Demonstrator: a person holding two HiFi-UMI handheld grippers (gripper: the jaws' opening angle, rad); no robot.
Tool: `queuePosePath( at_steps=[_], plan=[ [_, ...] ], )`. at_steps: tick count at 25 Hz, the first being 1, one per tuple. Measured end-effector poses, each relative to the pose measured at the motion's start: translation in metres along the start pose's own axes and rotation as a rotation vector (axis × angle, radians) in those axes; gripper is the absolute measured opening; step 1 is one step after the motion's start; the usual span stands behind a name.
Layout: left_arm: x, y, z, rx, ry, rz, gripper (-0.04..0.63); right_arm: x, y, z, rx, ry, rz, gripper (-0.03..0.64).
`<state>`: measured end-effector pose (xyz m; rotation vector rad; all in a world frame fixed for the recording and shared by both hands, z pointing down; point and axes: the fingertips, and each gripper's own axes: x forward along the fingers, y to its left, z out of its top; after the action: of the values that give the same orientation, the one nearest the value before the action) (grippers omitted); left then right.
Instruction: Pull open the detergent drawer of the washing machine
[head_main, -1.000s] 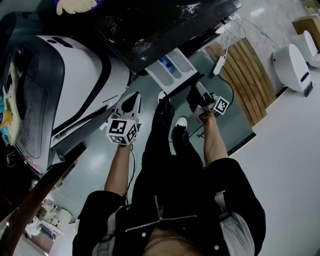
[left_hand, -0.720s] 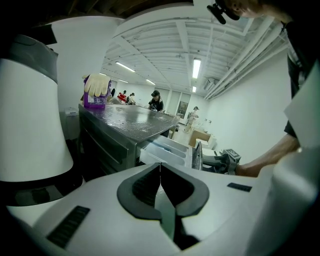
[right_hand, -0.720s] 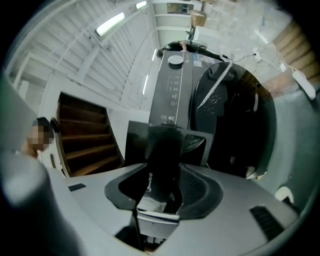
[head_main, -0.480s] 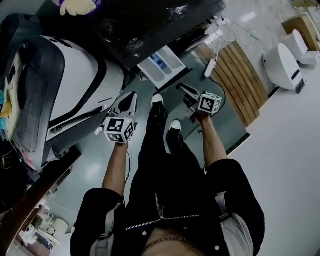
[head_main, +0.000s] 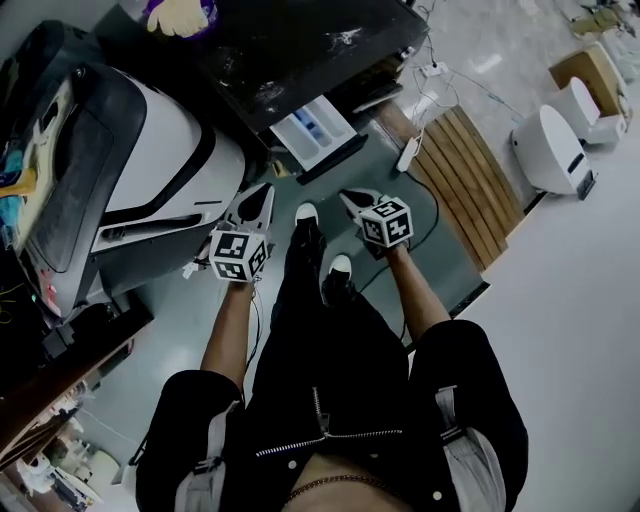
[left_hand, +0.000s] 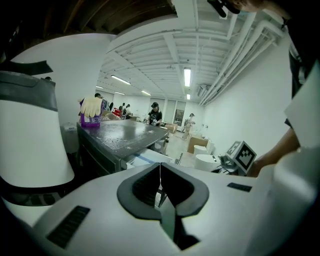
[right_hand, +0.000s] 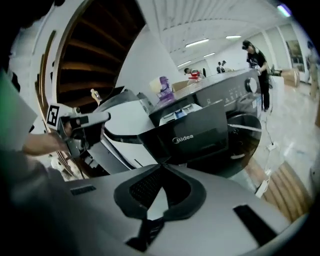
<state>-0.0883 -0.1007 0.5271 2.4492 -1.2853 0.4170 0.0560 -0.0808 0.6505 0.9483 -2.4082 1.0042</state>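
Observation:
The dark washing machine (head_main: 300, 50) stands at the top of the head view, with its white detergent drawer (head_main: 313, 134) pulled out toward me. The drawer's dark front panel (right_hand: 197, 137) fills the middle of the right gripper view. My right gripper (head_main: 350, 198) hangs below the drawer, apart from it. Its jaws have just been closing and now meet with nothing between them (right_hand: 161, 165). My left gripper (head_main: 262, 195) is held to the left of the drawer, shut and empty (left_hand: 160, 165). The machine's top (left_hand: 122, 135) lies ahead of it.
A large white and black appliance (head_main: 150, 150) stands to the left. A slatted wooden board (head_main: 470, 170), a power strip (head_main: 410, 152) with cables and a white round device (head_main: 550, 150) lie at the right. A purple container (head_main: 178, 15) sits on the machine. Several people stand far off.
The right gripper has come away from the drawer front toward me, rolled over and closed its jaws. The left gripper has shifted slightly. The drawer stays pulled out.

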Motion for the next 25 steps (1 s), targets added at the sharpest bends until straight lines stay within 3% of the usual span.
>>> queuePosePath(
  at_steps=[3,12,25],
  plan=[
    [-0.011,-0.012,0.009,0.015,-0.024,0.007,0.021,-0.017,0.014,0.011,-0.129,-0.005,-0.07,0.005],
    [-0.041,-0.045,0.042,0.076,-0.113,0.031,0.021,-0.101,0.045,0.088,-0.254,-0.267,-0.162,0.005],
    [-0.076,-0.08,0.079,0.131,-0.216,0.089,0.021,-0.196,0.09,0.141,-0.404,-0.466,-0.213,0.003]
  ],
)
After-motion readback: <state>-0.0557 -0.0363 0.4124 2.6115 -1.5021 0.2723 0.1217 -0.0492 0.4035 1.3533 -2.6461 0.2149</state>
